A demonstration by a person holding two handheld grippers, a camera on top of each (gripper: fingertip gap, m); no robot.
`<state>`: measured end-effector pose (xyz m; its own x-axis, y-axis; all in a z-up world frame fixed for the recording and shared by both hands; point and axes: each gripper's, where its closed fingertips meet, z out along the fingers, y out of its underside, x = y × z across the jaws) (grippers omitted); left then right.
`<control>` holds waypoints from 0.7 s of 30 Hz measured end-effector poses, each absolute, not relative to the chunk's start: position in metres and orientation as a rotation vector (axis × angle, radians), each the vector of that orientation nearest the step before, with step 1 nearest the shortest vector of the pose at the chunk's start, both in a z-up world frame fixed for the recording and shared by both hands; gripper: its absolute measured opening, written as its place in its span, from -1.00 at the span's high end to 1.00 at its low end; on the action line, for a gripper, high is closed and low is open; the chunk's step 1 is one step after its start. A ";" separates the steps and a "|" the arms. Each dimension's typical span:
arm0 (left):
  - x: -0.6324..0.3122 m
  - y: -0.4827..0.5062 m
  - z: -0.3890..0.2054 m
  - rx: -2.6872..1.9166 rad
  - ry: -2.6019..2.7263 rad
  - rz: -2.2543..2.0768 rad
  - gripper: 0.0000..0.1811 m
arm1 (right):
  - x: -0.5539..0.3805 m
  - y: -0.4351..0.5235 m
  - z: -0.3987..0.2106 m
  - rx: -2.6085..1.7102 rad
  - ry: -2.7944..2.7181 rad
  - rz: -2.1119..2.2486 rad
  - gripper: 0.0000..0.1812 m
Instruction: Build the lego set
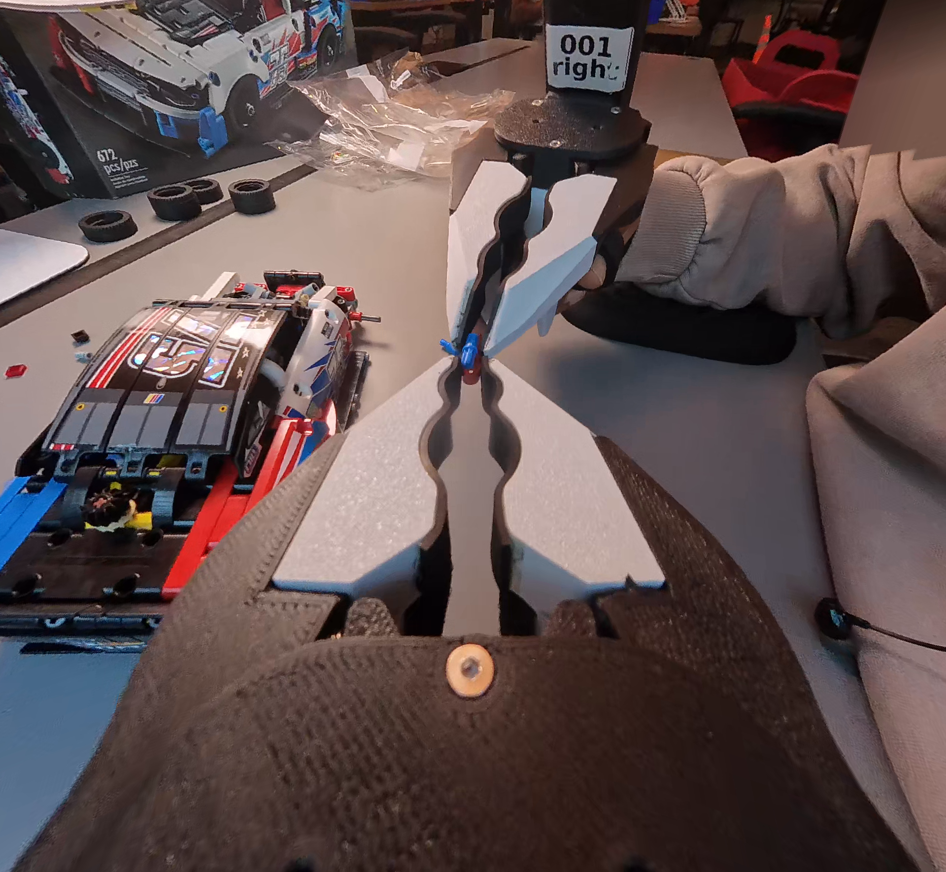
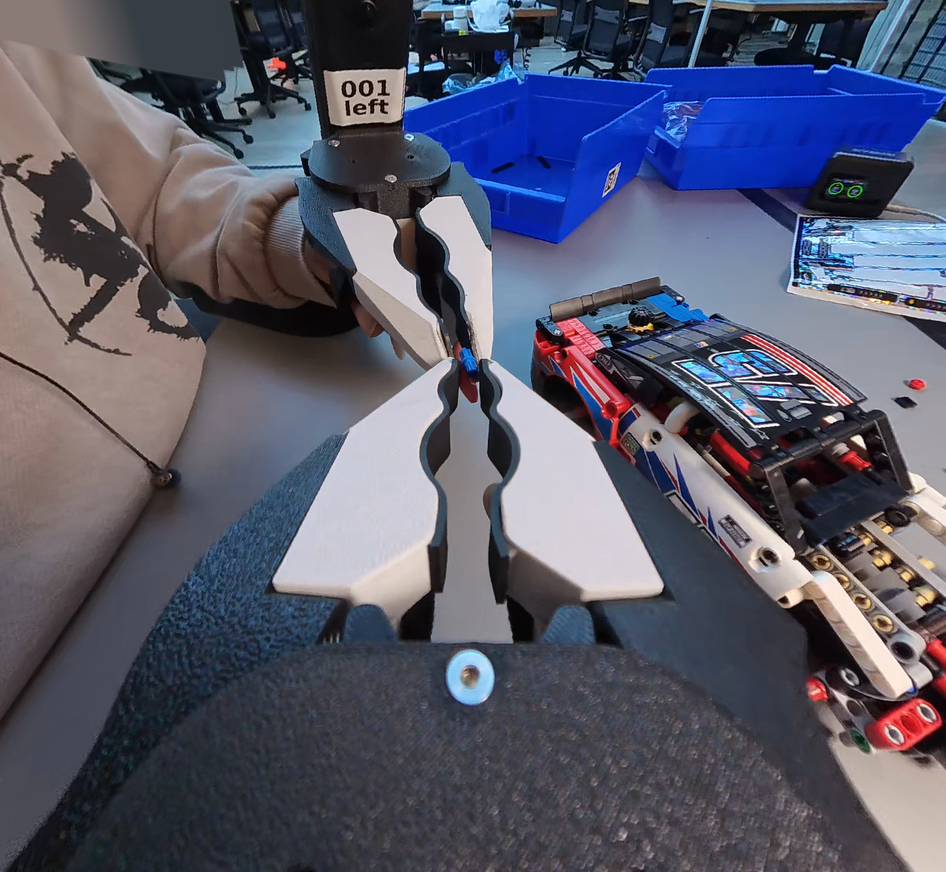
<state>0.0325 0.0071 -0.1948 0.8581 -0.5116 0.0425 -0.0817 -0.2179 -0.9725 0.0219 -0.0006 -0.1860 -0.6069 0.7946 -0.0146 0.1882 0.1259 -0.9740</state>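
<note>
A mostly built Lego race car (image 1: 194, 386) lies on the grey table left of my grippers; in the right wrist view the car (image 2: 716, 412) is on the right. My left gripper (image 1: 468, 367) and right gripper (image 2: 468, 372) meet tip to tip above the table. Between the tips sits a small red piece (image 1: 472, 372) with a blue pin (image 1: 468, 353) in it. The red piece (image 2: 468, 389) and blue pin (image 2: 467, 362) also show in the right wrist view. Both grippers are shut on this small assembly. How the parts are joined is hidden by the fingertips.
The set's box (image 1: 179, 53), several black tyres (image 1: 174, 202) and empty plastic bags (image 1: 389, 125) lie behind the car. Two blue bins (image 2: 537, 156), a small screen device (image 2: 860, 181) and a sticker sheet (image 2: 870, 258) stand far right. Loose red (image 1: 15, 370) and black (image 1: 79, 335) bits lie by the car. Only a small space, under 4 cm, lies between the two pairs of fingers.
</note>
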 end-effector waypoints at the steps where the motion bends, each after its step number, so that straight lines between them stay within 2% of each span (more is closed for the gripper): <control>1: 0.034 0.006 -0.196 -1.768 0.476 -0.403 0.94 | 0.023 -0.001 -0.187 -0.937 -1.898 1.501 0.94; 13: 0.049 -0.006 -0.204 -1.760 0.678 -0.351 0.94 | 0.037 -0.014 -0.194 -0.816 -2.001 1.496 0.91; 21: 0.045 -0.005 -0.216 -1.841 0.679 -0.360 0.94 | 0.037 -0.015 -0.206 -0.750 -2.044 1.374 0.97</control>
